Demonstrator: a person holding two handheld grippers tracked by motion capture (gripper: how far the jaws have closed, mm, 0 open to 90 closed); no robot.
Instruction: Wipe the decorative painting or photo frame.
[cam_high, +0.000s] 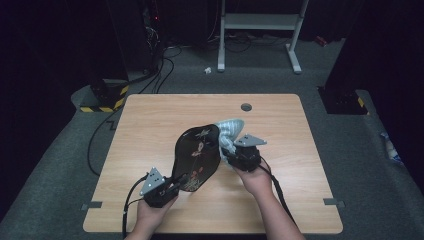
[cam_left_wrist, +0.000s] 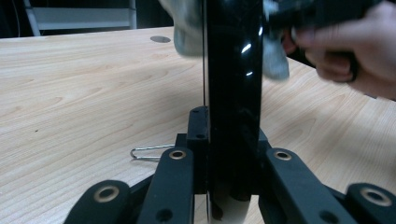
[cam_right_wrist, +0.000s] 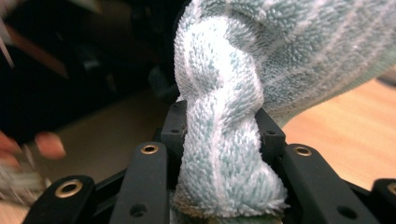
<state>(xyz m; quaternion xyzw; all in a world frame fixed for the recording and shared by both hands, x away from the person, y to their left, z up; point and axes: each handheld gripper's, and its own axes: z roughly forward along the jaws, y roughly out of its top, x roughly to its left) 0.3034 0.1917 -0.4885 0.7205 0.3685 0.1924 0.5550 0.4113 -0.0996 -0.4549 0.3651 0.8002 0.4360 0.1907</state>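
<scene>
Left gripper: near-left of table; jaws clamped on near edge of tray. In left gripper view the tray's black edge sits pinched between the two jaws, pads on both faces.
Right gripper: right of tray, jaws nearly closed, clenched on a twisted bunch of towel; terry cloth bulges out between the jaws.
Tray: black lacquer, oval, floral pattern on the face; held up on edge and tilted, mid-table, running from near-left to far-right. Judged: held up so its face is open to wiping and it can't slide on the wood.
Towel: pale blue-green, striped; touching tray's far-right rim, rest hangs behind the tray. Judged: bunched in the jaws to make a firm wiping pad.
Step (judged): wiping the tray, left steadies, right rubs.
Right hand: wrapped round the gripper body, just right of tray; blurred in left gripper view.
Table: light wood; round hole at far side.
Clip: small wire loop lying on wood near left jaws.
Risk (judged): thin glossy edge could slip in the left grip if the wipe pushes hard.
</scene>
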